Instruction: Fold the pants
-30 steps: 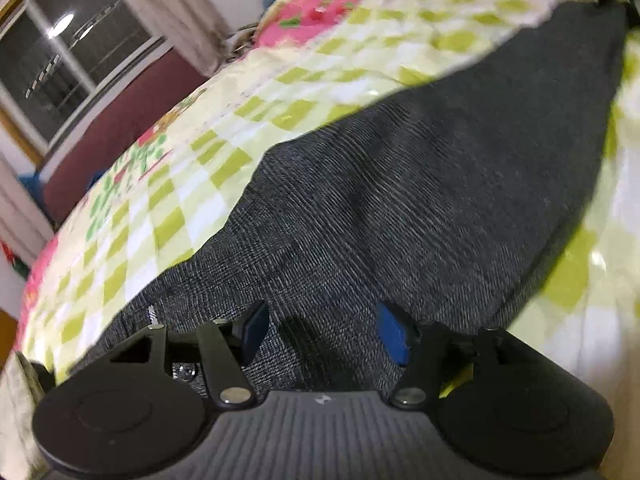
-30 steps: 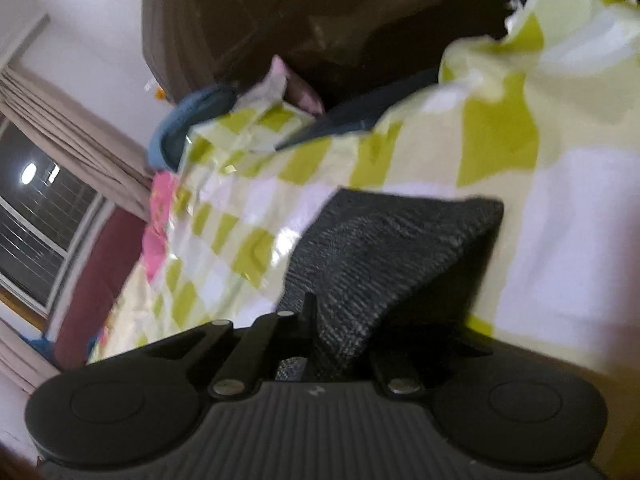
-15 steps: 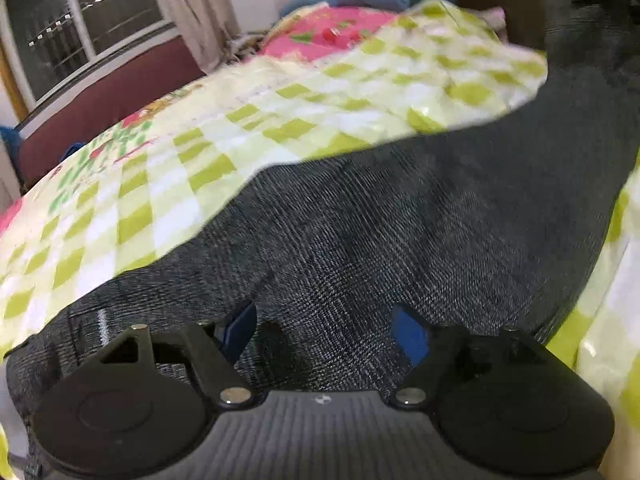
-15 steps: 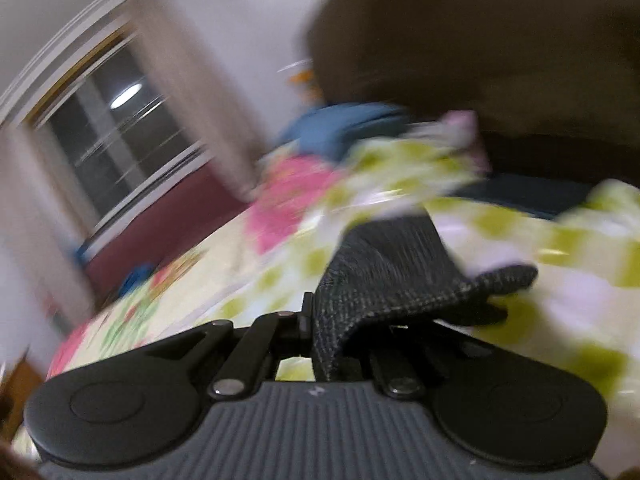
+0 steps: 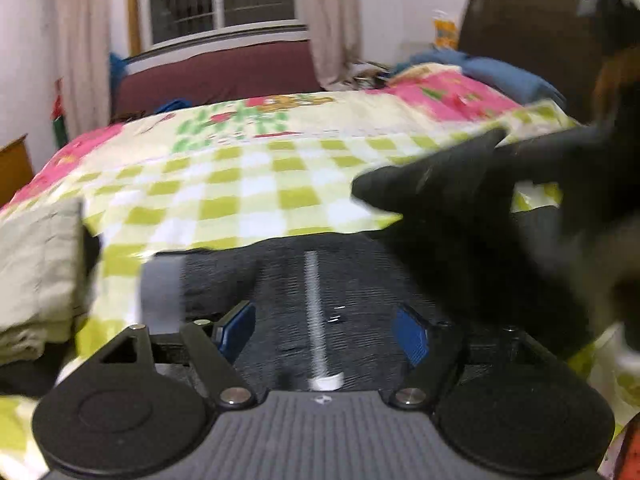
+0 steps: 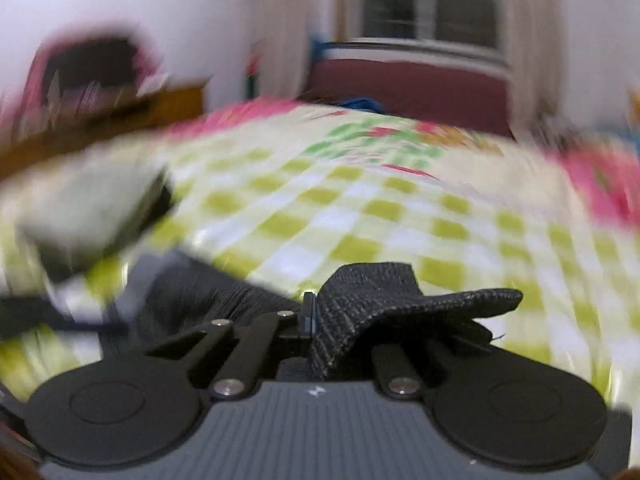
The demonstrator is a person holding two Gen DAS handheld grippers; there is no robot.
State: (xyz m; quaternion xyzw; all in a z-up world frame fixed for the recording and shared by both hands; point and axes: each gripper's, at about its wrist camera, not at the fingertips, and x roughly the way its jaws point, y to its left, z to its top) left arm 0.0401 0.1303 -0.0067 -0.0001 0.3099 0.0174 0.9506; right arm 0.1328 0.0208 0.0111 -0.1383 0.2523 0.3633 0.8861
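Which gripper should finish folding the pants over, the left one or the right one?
The right gripper: its jaws already pinch a corner of the dark grey woven pants, lifted above the green checked bedspread. The left gripper is open, holding nothing.

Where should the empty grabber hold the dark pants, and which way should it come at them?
Probably the near edge of the pants, beside the pale drawstring. The cloth lies flat on the checked bedspread, so the open left gripper should come down from above. The right gripper already pinches a corner.
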